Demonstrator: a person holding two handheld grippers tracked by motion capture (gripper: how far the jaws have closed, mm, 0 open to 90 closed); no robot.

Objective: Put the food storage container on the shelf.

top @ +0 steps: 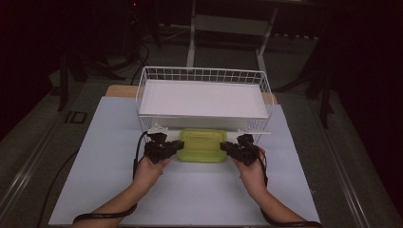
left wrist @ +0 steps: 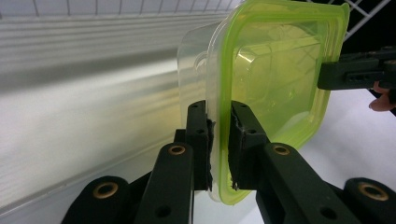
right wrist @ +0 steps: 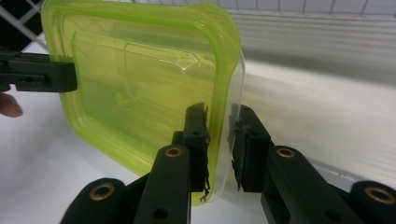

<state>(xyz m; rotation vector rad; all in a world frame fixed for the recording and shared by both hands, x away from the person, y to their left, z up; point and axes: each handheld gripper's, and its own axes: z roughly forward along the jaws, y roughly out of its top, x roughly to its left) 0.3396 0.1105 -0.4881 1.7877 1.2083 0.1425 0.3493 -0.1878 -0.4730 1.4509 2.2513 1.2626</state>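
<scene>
High view shows a white table (top: 95,156) with a white wire basket (top: 204,76) near the far side. A flat white board (top: 202,97) lies in the basket and covers its bottom. Just in front of the basket sits a box with a green lid (top: 203,145). The box is right up against the front wall of the basket, so that wall is in the way on the far side. The left gripper (top: 177,145) is at the left end of the box and the right gripper (top: 224,146) is at the right end. A hand (top: 151,168) holds the left one and another hand (top: 251,173) holds the right one, and a black cable (top: 138,152) hangs from the left gripper. Left gripper view shows the box with a green lid (left wrist: 275,74) up close, with its clear bottom part toward the basket. The left gripper (left wrist: 219,140) has its jaws almost closed, pinching the rim of the lid between them. The other gripper touches the far edge of the lid in this view. Right gripper view shows the same lid (right wrist: 140,79) from the other end. The right gripper (right wrist: 219,140) has its jaws a little wider, one on each side of the rim. I cannot tell if they squeeze it yet, because a thin gap shows beside one jaw. The ribbed white side of the board sits behind the box in both gripper views.
</scene>
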